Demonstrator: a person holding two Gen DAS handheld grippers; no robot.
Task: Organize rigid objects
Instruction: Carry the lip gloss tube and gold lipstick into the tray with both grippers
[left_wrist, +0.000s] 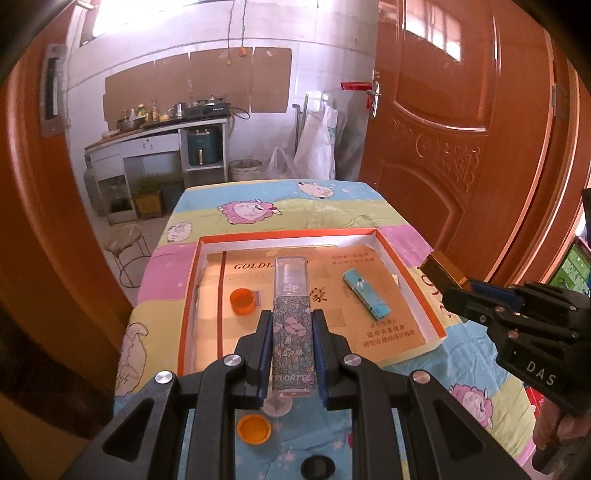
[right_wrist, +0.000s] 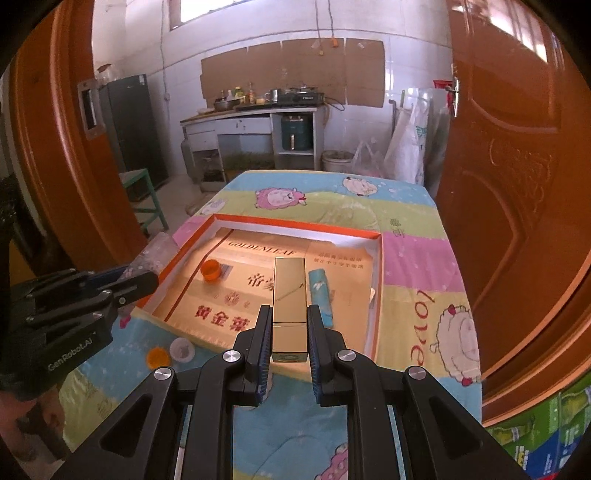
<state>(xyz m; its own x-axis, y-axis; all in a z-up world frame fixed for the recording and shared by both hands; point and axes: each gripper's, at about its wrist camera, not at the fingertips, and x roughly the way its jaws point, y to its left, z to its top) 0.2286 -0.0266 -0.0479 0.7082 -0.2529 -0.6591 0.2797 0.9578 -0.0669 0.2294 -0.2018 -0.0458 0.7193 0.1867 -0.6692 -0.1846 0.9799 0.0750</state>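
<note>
Your left claw (left_wrist: 291, 347) is clamped on a floral lip box (left_wrist: 292, 325), held above the near rim of the orange tray (left_wrist: 284, 238). Your right claw (right_wrist: 290, 339) grips a gold box (right_wrist: 290, 302) over the tray's near right part. In the tray lie an orange cup (left_wrist: 242, 301) and a blue tube (left_wrist: 367, 293).

Glossy mirror-gold case (right_wrist: 290, 306), clear plastic floral tube (left_wrist: 291, 325), matt cardboard tray (left_wrist: 424, 295).
</note>
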